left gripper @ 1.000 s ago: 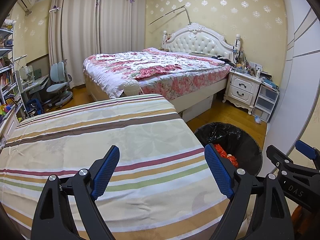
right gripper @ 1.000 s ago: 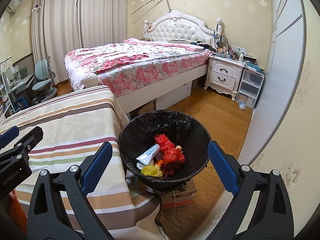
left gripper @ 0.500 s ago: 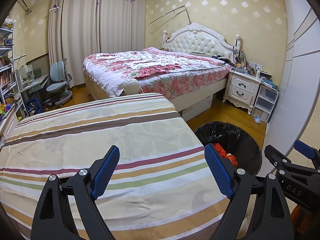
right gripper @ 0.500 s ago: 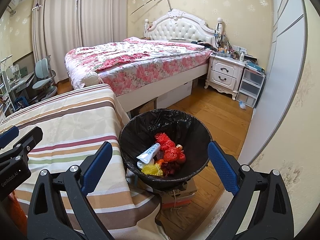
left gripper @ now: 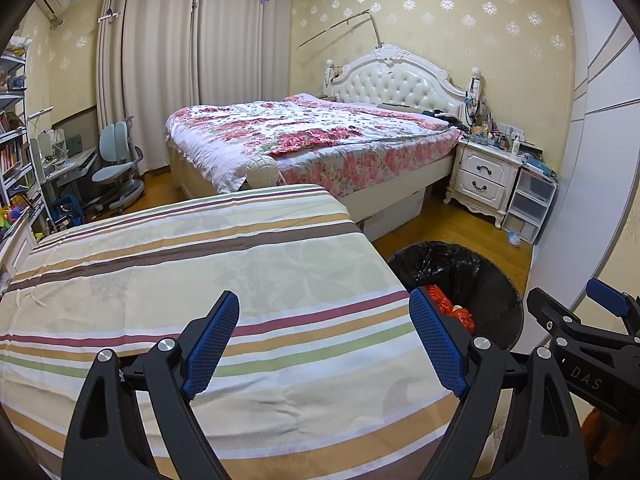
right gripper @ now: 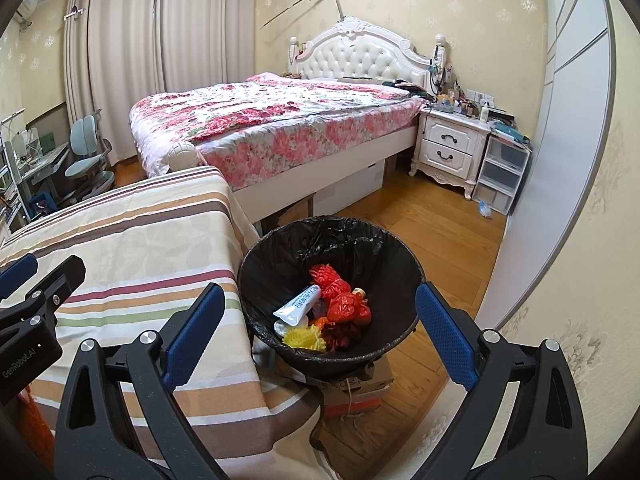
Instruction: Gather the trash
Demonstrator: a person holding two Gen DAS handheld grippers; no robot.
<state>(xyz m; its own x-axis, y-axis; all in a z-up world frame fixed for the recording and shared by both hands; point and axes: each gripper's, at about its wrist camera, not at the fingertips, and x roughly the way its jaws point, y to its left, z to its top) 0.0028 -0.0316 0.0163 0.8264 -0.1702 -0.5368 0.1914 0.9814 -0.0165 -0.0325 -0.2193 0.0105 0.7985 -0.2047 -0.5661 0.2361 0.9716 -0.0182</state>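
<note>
A bin lined with a black bag (right gripper: 288, 256) stands on a cardboard box beside the striped surface. Inside it lie red crumpled wrappers (right gripper: 340, 300), a white tube (right gripper: 298, 306) and a yellow scrap (right gripper: 306, 338). My right gripper (right gripper: 320, 320) hovers over the bin, open, with nothing between its blue pads. My left gripper (left gripper: 324, 344) stands open above the striped cloth (left gripper: 200, 280), its jaws empty. The bin's rim (left gripper: 496, 276) also shows to the right in the left wrist view. No loose trash is visible on the cloth.
A floral bed (left gripper: 312, 140) with a white headboard stands behind. A white nightstand (right gripper: 448, 152) and plastic drawers (right gripper: 502, 172) line the right wall. A desk chair (left gripper: 116, 168) and shelves sit at the left. Wooden floor (right gripper: 432, 220) surrounds the bin.
</note>
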